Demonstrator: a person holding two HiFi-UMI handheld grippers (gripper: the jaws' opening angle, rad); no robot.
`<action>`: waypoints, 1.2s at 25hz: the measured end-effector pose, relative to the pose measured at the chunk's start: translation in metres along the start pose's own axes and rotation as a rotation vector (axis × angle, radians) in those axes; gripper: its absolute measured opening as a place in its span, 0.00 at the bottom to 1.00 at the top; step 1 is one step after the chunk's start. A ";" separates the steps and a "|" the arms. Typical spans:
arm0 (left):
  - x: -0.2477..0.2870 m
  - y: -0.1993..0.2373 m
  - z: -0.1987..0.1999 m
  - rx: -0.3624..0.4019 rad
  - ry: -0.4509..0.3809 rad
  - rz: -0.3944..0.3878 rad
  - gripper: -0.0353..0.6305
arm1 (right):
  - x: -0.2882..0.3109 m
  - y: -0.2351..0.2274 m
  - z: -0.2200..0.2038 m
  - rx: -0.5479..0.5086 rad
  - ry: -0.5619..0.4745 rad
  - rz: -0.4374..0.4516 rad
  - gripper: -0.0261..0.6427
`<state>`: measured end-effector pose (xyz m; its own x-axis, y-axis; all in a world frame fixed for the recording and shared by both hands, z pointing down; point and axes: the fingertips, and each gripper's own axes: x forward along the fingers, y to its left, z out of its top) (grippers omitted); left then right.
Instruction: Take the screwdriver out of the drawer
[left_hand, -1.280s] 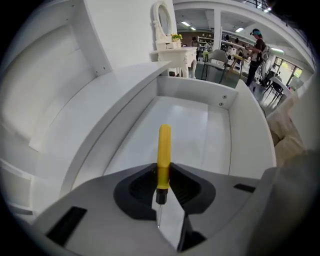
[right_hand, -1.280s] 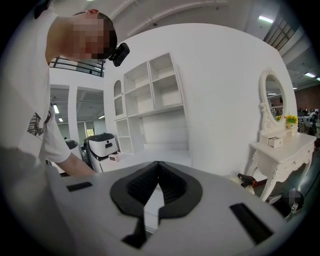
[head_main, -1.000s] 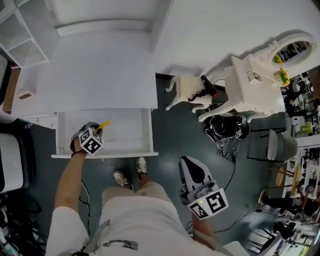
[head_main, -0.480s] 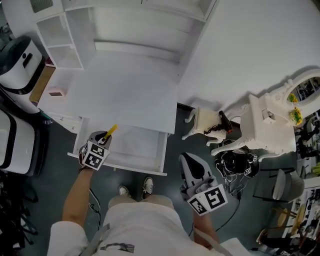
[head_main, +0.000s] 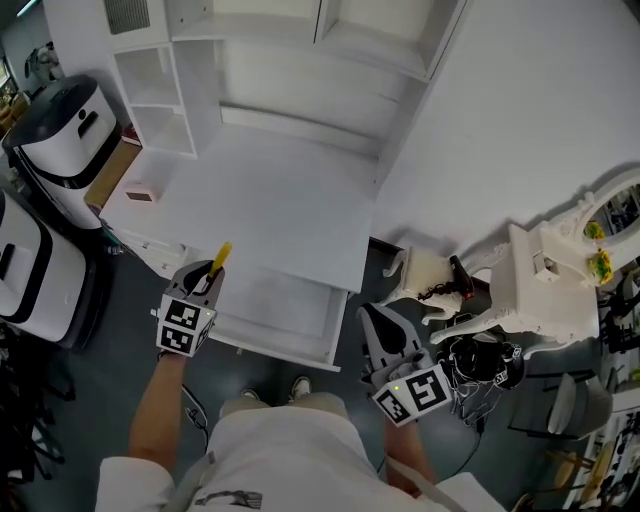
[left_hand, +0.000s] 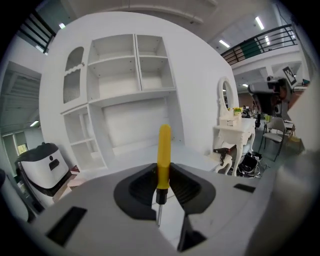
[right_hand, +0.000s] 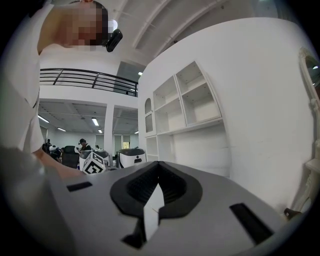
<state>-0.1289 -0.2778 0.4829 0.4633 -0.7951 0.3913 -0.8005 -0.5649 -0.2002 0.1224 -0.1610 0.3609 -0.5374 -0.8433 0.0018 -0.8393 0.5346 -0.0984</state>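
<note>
The screwdriver (head_main: 221, 255) has a yellow handle and a thin metal shaft. My left gripper (head_main: 207, 277) is shut on it, the pads clamping the lower handle (left_hand: 163, 159). The handle stands upright between the jaws and the shaft points down toward me. In the head view the gripper hangs over the left front corner of the open white drawer (head_main: 322, 335), above its level. The drawer sticks out from under the white desk top (head_main: 280, 200), and what shows of its inside is bare. My right gripper (head_main: 373, 318) is off to the drawer's right, shut with nothing between its pads (right_hand: 157, 186).
White shelves (head_main: 300, 50) rise behind the desk. A black-and-white machine (head_main: 60, 135) and a small pink box (head_main: 140, 192) are at the left. A white dressing table (head_main: 545, 290), a stool with a hair dryer (head_main: 455, 275) and black cables (head_main: 480, 365) are at the right.
My left gripper has lifted the screwdriver up out of the drawer and turned it upright. The right gripper has shifted only a little. The head view has tilted up toward the shelves.
</note>
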 end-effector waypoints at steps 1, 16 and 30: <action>-0.008 0.004 0.008 -0.003 -0.025 0.012 0.17 | 0.003 0.001 0.001 -0.002 -0.003 0.004 0.05; -0.144 0.056 0.109 -0.028 -0.391 0.236 0.17 | 0.042 0.010 0.036 -0.053 -0.067 0.055 0.05; -0.276 0.095 0.118 -0.125 -0.568 0.454 0.17 | 0.041 0.013 0.051 -0.065 -0.097 0.012 0.05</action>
<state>-0.2881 -0.1375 0.2501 0.1747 -0.9553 -0.2384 -0.9819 -0.1509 -0.1148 0.0937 -0.1916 0.3087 -0.5395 -0.8366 -0.0951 -0.8382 0.5443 -0.0335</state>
